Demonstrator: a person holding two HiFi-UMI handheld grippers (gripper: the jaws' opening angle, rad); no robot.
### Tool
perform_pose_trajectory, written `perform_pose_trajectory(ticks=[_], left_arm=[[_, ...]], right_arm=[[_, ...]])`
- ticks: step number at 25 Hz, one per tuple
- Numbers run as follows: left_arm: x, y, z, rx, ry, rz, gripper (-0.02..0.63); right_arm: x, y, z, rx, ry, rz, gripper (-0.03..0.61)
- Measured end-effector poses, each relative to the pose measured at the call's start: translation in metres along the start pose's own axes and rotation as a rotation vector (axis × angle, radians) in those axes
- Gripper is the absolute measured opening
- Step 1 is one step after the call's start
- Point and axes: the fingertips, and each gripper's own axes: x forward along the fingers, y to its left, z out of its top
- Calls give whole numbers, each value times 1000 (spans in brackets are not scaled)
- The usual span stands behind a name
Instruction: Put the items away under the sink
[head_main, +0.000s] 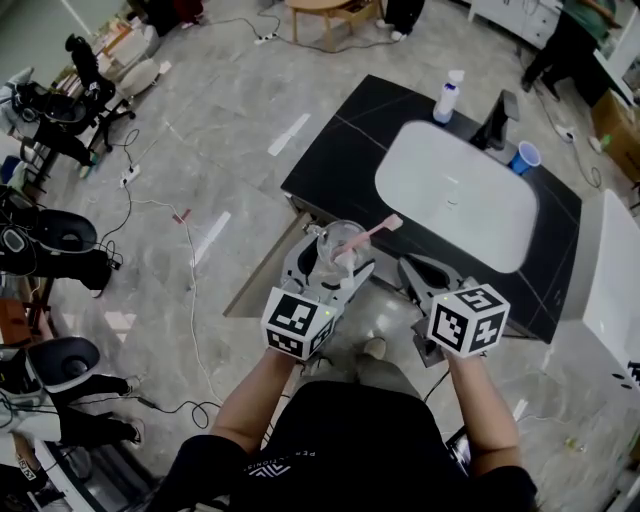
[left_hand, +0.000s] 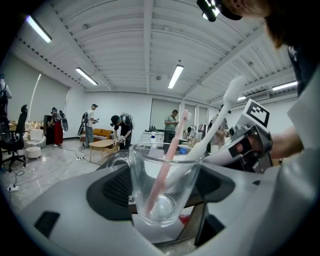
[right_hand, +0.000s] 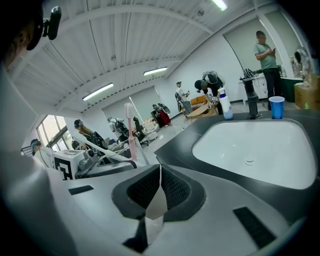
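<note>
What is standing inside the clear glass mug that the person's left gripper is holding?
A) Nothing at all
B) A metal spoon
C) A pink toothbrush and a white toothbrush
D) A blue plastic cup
C: the left gripper clamps the clear glass mug between its jaws, and a pink toothbrush and a white toothbrush lean inside it.

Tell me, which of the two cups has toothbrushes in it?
The clear glass cup gripped by the left gripper: a pink toothbrush and a white toothbrush stand in it. The blue cup beside the faucet shows none.
</note>
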Motion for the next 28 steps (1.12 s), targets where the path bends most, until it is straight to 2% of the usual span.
perform_pose_trajectory(ticks=[5, 13, 28], left_arm=[[-35, 8, -7, 12, 10, -10, 385], [-94, 16, -34, -23, 46, -2, 385], [-131, 1, -64, -34, 52, -65, 385]], right_arm=[[10, 30, -6, 3, -12, 3, 35], [21, 73, -43, 27, 19, 1, 35], [17, 108, -97, 62, 51, -32, 35]])
